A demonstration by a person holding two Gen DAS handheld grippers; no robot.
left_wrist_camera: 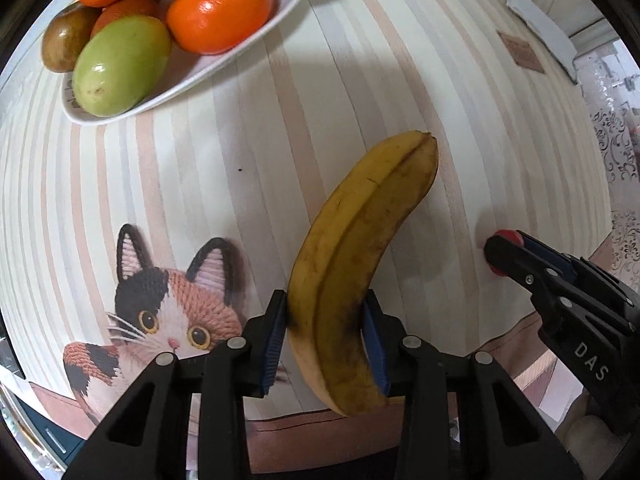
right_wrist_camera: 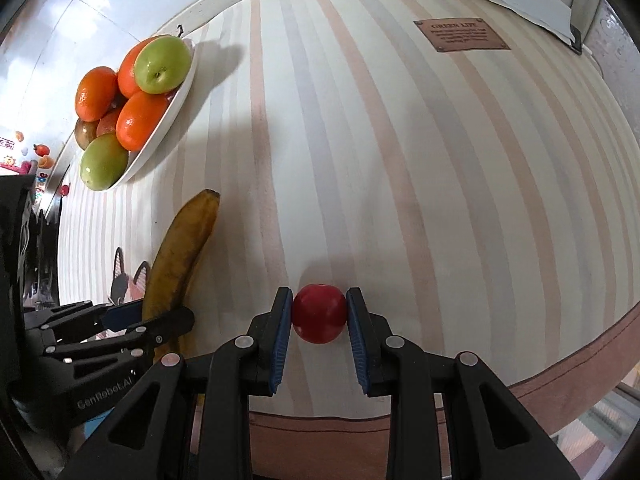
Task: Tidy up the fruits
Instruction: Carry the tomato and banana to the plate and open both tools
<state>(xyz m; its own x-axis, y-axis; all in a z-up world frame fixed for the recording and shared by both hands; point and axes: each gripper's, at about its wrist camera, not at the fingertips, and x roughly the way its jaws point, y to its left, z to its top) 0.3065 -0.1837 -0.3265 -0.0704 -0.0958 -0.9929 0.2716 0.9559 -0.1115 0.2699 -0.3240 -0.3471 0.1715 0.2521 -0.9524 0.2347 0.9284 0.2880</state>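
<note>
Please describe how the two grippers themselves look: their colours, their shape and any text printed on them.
Both grippers are black plastic linkages with silver rivets and ribbed blue pads on the fingers. The left gripper shows "GenRobot.AI" in white on its side in the right wrist view. The right gripper shows the white letters "DAS" in the left wrist view. No cables or sleeves are visible.

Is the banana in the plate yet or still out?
Out. The banana is clamped in the left tongs, apart from the white plate of fruit.

Banana [left_wrist_camera: 352, 264]: yellow, brown-speckled, curved, lying lengthwise with its blunt tip pointing far. Small red fruit [right_wrist_camera: 319, 313]: round, glossy, at the near right of the banana. White plate [right_wrist_camera: 160, 136], far left: heaped with orange and green fruits.
</note>
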